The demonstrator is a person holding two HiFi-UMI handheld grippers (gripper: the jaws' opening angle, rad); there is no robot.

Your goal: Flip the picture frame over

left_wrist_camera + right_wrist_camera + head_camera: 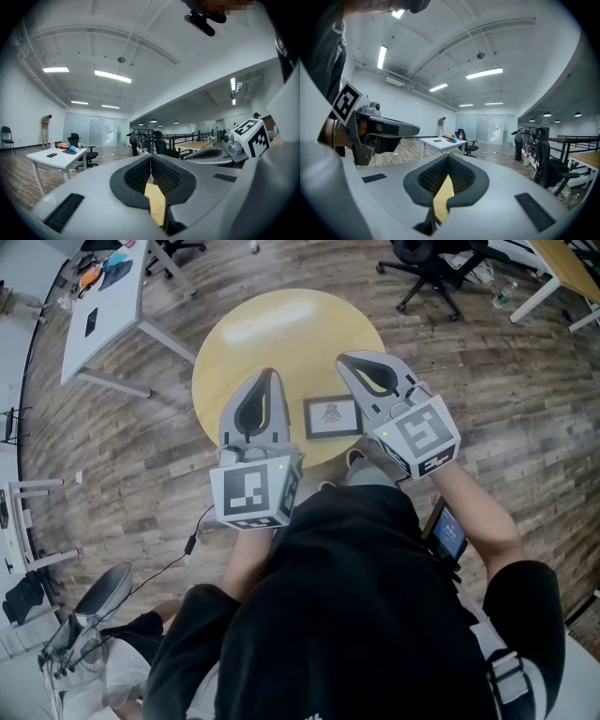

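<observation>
Right now the left gripper [266,373] and the right gripper [343,359] are both hovering with jaws pressed together on nothing, pointing out over the round yellow table [281,324]. Between them the picture frame [332,416] is lying flat near the table's close edge, picture side facing up

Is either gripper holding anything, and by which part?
Nothing held: left gripper and right gripper are shut and empty; the picture frame lies on the table.
</observation>
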